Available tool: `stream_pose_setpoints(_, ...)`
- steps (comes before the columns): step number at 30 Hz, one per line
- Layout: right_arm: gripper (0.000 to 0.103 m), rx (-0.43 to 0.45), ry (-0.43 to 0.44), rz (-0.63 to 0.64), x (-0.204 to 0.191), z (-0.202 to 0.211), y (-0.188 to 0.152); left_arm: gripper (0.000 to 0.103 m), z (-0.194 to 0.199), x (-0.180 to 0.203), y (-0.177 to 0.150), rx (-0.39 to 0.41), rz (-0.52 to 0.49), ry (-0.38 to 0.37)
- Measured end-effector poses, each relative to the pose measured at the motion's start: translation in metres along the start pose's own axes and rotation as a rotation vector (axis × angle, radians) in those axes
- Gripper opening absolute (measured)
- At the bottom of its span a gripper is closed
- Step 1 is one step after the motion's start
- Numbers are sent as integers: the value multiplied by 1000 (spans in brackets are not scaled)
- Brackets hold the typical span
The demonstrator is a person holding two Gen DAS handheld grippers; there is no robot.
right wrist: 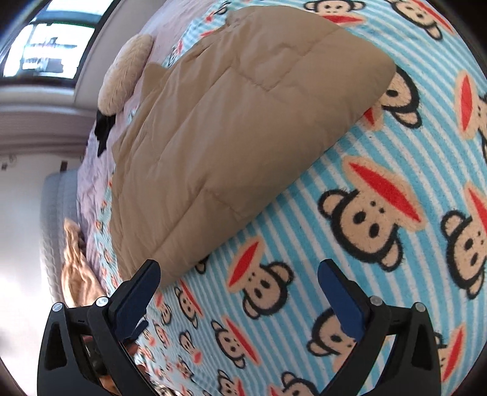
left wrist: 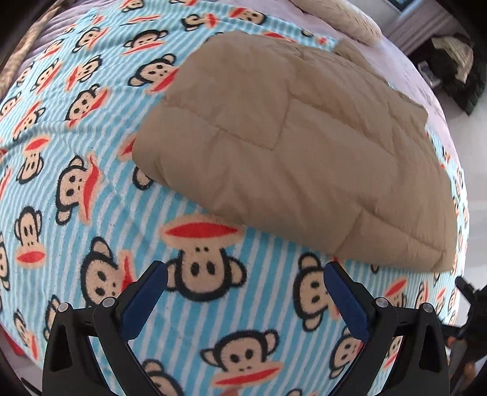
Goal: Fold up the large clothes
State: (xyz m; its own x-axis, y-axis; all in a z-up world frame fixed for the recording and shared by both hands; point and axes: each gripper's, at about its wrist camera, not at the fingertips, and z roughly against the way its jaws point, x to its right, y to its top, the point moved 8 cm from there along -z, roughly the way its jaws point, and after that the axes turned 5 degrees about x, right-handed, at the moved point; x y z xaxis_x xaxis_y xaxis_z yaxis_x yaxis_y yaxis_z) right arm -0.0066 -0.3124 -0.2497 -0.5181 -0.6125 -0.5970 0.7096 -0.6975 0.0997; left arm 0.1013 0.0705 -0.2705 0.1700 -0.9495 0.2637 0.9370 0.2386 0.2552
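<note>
A tan quilted padded garment (left wrist: 292, 146) lies folded into a thick rectangle on a blue-and-white striped monkey-print blanket (left wrist: 91, 213). It also shows in the right wrist view (right wrist: 231, 146). My left gripper (left wrist: 245, 274) is open and empty, hovering above the blanket just short of the garment's near edge. My right gripper (right wrist: 239, 272) is open and empty, its left finger (right wrist: 137, 298) close to the garment's near corner.
The monkey blanket (right wrist: 365, 243) covers a bed with a lilac sheet (right wrist: 91, 158). A cream fluffy cushion (right wrist: 124, 73) lies beyond the garment, also seen in the left wrist view (left wrist: 344, 18). An orange cloth (right wrist: 76, 268) hangs at the bed's edge. Dark clutter (left wrist: 453, 67) stands on the floor.
</note>
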Motion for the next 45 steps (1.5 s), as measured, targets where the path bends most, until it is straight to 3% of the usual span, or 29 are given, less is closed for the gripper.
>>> stream_pose_setpoints(3,103,-10,28,-54,7,-8,6,102,-10,-6,9,-1,89,-87)
stream_pose_setpoints(5,103,-31,61,-91,12,-15,11,102,-23,-5,18,-14,170,-217)
stream_pose_setpoints(8,103,-41,135,-170,18,-30,25,102,-40,-7,31,0,253,-303)
stream_pose_setpoints(14,103,-36,289,-244,7,-60,48,102,-59,-5,63,72,329,-356)
stream_pose_setpoints(19,103,-56,363,-204,-19,-87,60,100,-71,-3,77,120,367,-334)
stream_pose_setpoints(21,103,-60,357,-213,-20,-93,62,75,-75,1,80,137,372,-314)
stream_pose_setpoints(22,103,-58,361,-230,-20,-95,62,56,-73,3,80,139,371,-326)
stream_pose_setpoints(23,98,-56,364,-243,-19,-95,62,41,-69,4,80,143,372,-348)
stream_pose_setpoints(24,77,-58,356,-255,-16,-95,61,37,-65,2,80,150,365,-350)
stream_pose_setpoints(25,63,-69,340,-269,-12,-97,59,30,-59,4,80,160,348,-346)
stream_pose_setpoints(27,36,-71,357,-288,-7,-95,58,23,-46,9,80,181,302,-335)
stream_pose_setpoints(30,25,-67,380,-265,-10,-86,54,22,-24,19,77,213,227,-321)
stream_pose_setpoints(37,22,-100,407,-210,-10,-51,31,22,19,14,25,176,130,-316)
stream_pose_setpoints(45,22,-140,365,-253,34,3,-55,22,57,-25,-80,45,69,-323)
